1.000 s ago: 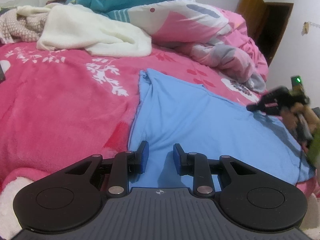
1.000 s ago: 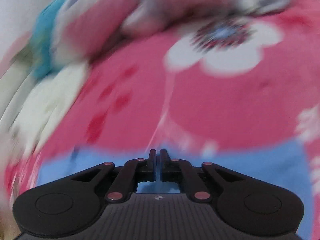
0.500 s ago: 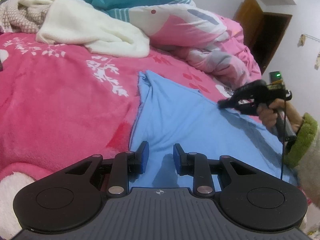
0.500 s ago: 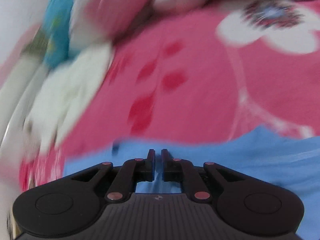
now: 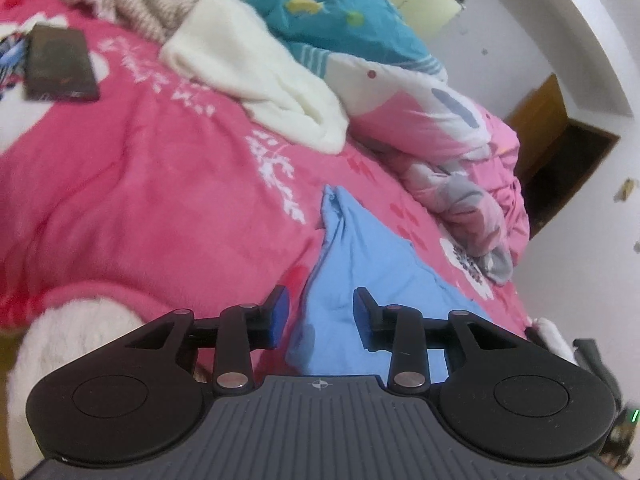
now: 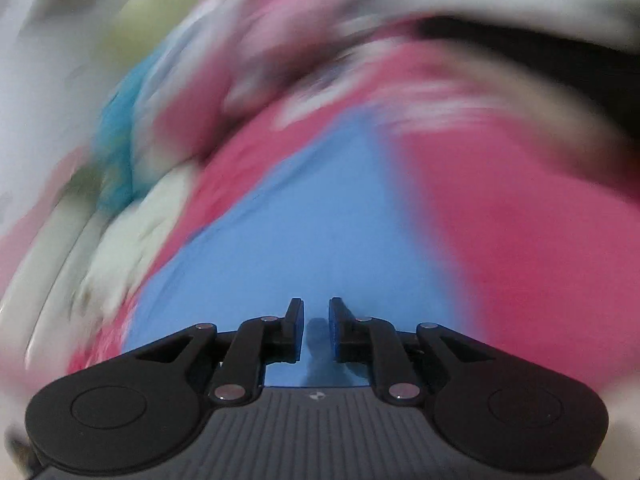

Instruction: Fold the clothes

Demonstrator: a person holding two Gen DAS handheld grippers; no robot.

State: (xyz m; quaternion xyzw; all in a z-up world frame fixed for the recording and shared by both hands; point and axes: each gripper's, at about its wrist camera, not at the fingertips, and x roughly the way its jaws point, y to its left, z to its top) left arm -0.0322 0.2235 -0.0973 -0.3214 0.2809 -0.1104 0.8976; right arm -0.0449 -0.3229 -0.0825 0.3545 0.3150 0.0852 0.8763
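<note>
- The blue garment (image 5: 360, 264) lies spread on the pink blanket (image 5: 140, 200) near the bed's close edge, narrowing to a bunched point toward the middle of the bed.
- In my right wrist view the same blue cloth (image 6: 312, 232) fills the centre, with pink blanket on both sides; that picture is badly smeared, so I can read no folds or seams there.
- My left gripper (image 5: 318, 316) hangs over the garment's near left border with its jaws wide apart and nothing between them; the left finger (image 5: 276, 316) sits over pink blanket, the other over blue cloth.
- My right gripper (image 6: 316, 330) is low over the blue cloth, jaws parted by a narrow gap with nothing caught in it; a small shadow falls on the cloth just under the tips.
- A cream fleece (image 5: 256, 80) lies heaped farther up the bed, well apart from the garment, with a beige knit (image 5: 136, 8) beside it toward the far left corner.
- A rumpled quilt in teal, white and pink (image 5: 400, 92) is piled along the far right side of the bed.
- A dark flat rectangular thing (image 5: 58, 64) rests on the blanket at the left edge.
- Past the bed's right side stand a white wall and a dark doorway (image 5: 560, 176).
</note>
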